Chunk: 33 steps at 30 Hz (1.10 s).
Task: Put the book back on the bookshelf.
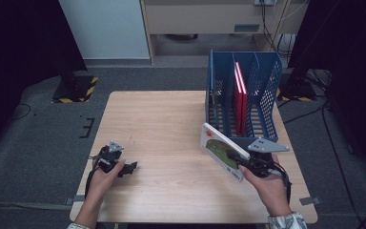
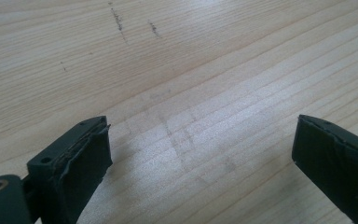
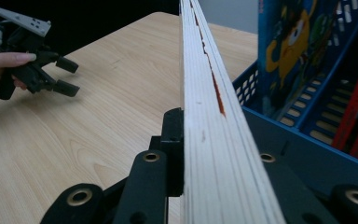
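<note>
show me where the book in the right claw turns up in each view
high view: the book is lower right, tilted, just in front of the blue file rack, clamped in the right claw.
left gripper view: not in it.
right gripper view: the book runs edge-on up the centre, between the jaws.
shared landmark: the blue file rack, and the wooden table.

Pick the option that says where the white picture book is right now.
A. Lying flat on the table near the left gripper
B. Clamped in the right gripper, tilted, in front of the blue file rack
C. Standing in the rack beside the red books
B: the right gripper is shut on the white picture book, held tilted above the table just in front of the blue file rack.
</note>
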{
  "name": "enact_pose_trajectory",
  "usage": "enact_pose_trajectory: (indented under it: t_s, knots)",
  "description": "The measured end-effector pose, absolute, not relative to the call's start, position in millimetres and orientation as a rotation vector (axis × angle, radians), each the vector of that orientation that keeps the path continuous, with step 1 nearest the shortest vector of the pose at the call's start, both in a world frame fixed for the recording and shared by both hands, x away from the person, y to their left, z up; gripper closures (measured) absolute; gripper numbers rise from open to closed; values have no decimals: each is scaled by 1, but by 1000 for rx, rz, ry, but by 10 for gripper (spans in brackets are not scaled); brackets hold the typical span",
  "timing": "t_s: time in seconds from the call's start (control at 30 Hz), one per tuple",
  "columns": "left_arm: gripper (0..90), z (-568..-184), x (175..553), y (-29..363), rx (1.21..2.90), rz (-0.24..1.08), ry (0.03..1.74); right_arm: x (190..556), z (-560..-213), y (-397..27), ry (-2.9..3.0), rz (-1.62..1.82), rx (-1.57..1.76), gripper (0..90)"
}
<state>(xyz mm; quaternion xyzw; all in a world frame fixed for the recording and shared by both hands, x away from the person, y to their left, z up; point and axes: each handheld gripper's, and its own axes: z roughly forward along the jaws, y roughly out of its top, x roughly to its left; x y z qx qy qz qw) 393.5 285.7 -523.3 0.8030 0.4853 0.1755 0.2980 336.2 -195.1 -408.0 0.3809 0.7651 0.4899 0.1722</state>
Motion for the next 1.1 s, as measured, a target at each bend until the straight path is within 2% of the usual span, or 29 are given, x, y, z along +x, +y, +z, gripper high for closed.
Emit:
enact_pose_trajectory:
  t_s: [0.43, 1.1]
  knots:
    - [36, -527, 394, 285, 2150, 454, 1313, 338, -380, -212, 2097, 1377, 1073, 756]
    - [0, -534, 390, 284, 2109, 495, 1275, 339, -375, -242, 2023, 1337, 1150, 755]
